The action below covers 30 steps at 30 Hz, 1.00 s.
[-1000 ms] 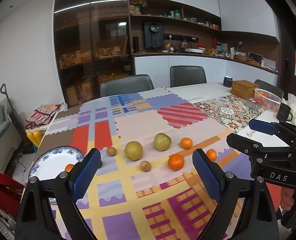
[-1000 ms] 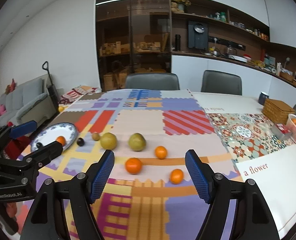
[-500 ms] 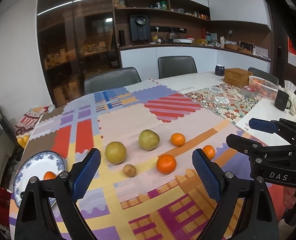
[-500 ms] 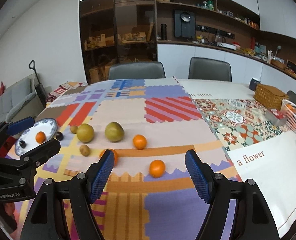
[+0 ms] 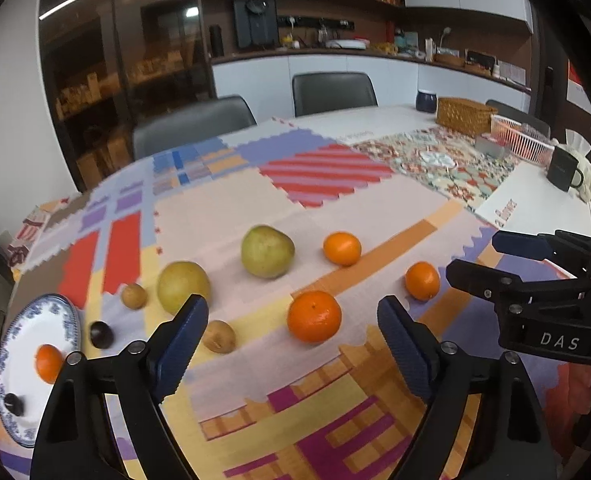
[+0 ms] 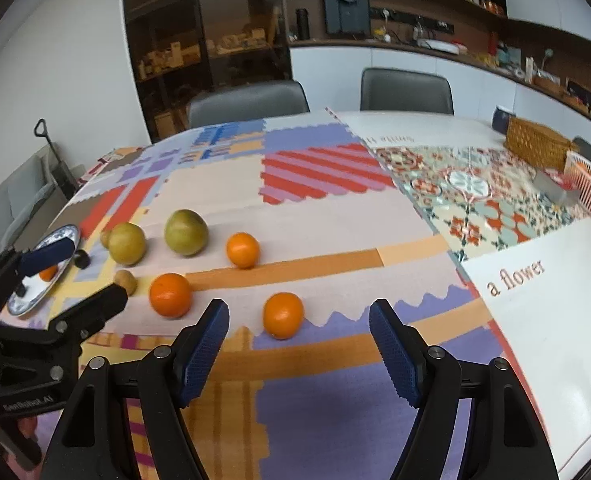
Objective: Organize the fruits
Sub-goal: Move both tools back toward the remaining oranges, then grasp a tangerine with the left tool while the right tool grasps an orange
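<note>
Fruit lies on a patchwork tablecloth. My left gripper [image 5: 293, 344] is open and empty, just short of a large orange [image 5: 314, 316]. Two smaller oranges [image 5: 341, 248] [image 5: 422, 280], two green pears [image 5: 267, 251] [image 5: 183, 287], two kiwis [image 5: 219, 336] [image 5: 134, 296] and a dark plum [image 5: 101, 334] lie around. A blue-rimmed plate [image 5: 61, 314] at left holds one orange [image 5: 49, 363] and a dark fruit [image 5: 14, 404]. My right gripper [image 6: 297, 346] is open and empty, close to an orange [image 6: 283, 315]; the large orange [image 6: 170, 294] is to its left.
A wicker basket [image 5: 464, 116], a white wire basket [image 5: 521, 140] and a black mug [image 5: 563, 168] stand at the far right of the table. Grey chairs [image 5: 193, 122] stand behind the table. The other gripper shows at each view's side [image 5: 535, 280].
Both grippers have moved forward and down towards the fruit, which now looks larger. Both stay open. No fruit has moved.
</note>
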Available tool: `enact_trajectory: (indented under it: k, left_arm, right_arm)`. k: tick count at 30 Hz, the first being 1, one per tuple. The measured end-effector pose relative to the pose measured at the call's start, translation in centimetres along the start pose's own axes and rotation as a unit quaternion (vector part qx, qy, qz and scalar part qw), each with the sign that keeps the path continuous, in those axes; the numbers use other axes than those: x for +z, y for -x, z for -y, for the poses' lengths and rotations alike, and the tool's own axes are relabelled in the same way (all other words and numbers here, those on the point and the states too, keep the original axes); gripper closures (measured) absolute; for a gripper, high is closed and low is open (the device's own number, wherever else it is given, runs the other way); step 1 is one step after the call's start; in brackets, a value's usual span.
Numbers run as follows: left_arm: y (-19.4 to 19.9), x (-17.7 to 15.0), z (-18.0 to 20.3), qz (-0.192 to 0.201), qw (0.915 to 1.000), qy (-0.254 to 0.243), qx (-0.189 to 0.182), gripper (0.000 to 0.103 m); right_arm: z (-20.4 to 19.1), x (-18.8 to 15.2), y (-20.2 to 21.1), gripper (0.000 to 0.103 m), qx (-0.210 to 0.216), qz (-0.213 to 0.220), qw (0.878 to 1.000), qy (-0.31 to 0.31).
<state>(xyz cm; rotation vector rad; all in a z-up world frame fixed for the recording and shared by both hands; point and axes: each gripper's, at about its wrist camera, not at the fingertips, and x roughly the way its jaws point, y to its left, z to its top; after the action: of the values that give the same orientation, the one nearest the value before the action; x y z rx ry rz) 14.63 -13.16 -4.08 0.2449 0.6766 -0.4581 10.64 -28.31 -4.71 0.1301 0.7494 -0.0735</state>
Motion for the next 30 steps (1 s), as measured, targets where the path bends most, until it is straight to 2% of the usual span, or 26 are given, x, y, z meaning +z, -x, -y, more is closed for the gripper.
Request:
enact_trajectory:
  k: [4,12,18,20,24,30]
  left_arm:
    - [-2.0,-0.2,-0.1,-0.029,0.9994,0.009,-0.015,0.023]
    - [-4.9,-0.1,-0.2,-0.069,0.9960,0.030,-0.048,0.032]
    - [-6.7,-0.1,-0.4,-0.096,0.9931,0.042,-0.052,0.043]
    - [-7.0,-0.2,-0.4,-0.103,0.9923,0.045,-0.052,0.045]
    - [-7.2,-0.3,-0.4,-0.108,0.9915,0.047,-0.055,0.057]
    - [-7.2,-0.2,-0.3,-0.111,0.9908,0.046,-0.062,0.063]
  right_arm:
    - [0.1,-0.2,-1.4,0.031,0.003,-0.018,1.000,-0.005]
    - [-0.1,-0.4,-3.7,0.042,0.011,-0.045,0.999,-0.007]
    - [0.1,-0.3,-4.9,0.050,0.017,-0.060,0.998,-0.013]
    - [0.0,-0.3,-5.2,0.053,0.017,-0.063,0.998,-0.011]
    - [0.0,-0.5,-5.6,0.058,0.021,-0.070,0.997,-0.009]
    - [-0.3,-0.6,-6.0,0.067,0.027,-0.074,0.997,-0.004]
